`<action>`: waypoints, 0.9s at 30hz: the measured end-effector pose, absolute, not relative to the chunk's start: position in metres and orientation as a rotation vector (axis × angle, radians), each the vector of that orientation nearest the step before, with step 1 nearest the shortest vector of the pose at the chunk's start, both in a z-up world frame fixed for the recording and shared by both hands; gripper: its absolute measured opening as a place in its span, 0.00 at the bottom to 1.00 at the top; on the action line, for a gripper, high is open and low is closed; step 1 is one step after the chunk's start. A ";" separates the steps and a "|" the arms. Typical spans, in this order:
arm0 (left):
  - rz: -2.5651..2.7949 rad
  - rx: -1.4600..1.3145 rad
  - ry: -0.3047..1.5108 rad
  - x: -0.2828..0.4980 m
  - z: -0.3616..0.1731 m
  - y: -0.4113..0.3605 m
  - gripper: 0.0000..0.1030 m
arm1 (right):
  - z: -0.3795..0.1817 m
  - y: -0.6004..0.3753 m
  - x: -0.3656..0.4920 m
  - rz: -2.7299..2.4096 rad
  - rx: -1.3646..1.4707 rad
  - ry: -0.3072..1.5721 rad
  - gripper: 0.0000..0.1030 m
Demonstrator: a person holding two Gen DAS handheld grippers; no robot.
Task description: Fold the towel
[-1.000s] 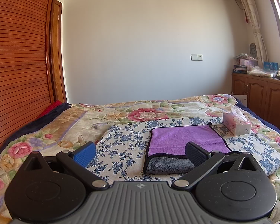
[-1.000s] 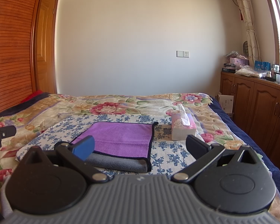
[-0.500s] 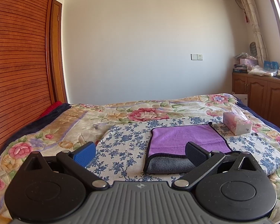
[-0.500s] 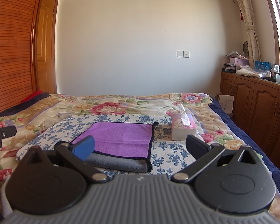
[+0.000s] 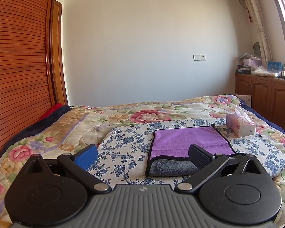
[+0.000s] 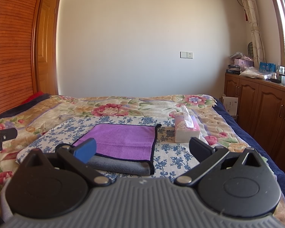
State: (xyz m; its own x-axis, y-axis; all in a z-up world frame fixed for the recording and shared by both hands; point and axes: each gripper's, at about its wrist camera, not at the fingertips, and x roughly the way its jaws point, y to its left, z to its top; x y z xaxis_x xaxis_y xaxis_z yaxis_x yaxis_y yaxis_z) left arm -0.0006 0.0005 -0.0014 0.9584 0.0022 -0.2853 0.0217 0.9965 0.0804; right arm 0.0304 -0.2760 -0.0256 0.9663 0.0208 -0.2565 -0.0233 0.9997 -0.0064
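Note:
A purple towel (image 5: 188,142) with a grey underside and dark edging lies folded flat on a blue-flowered white cloth (image 5: 127,144) on the bed. It also shows in the right wrist view (image 6: 123,142). My left gripper (image 5: 142,156) is open and empty, held above the bed short of the towel's near left corner. My right gripper (image 6: 142,150) is open and empty, held just short of the towel's near edge. The left gripper's body shows at the left edge of the right wrist view (image 6: 0,136).
A pink tissue box (image 5: 240,126) stands right of the towel, also in the right wrist view (image 6: 186,133). A wooden slatted wardrobe (image 5: 17,66) is on the left. Wooden cabinets (image 6: 262,104) run along the right. The floral bedspread (image 5: 142,114) stretches to the far wall.

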 end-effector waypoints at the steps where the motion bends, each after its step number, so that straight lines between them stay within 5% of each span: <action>1: -0.010 0.084 0.289 -0.001 -0.001 0.000 1.00 | -0.026 -0.276 0.030 0.022 -0.009 0.259 1.00; 27: -0.009 0.092 0.292 0.000 -0.003 -0.001 1.00 | -0.026 -0.271 0.030 0.026 -0.010 0.264 1.00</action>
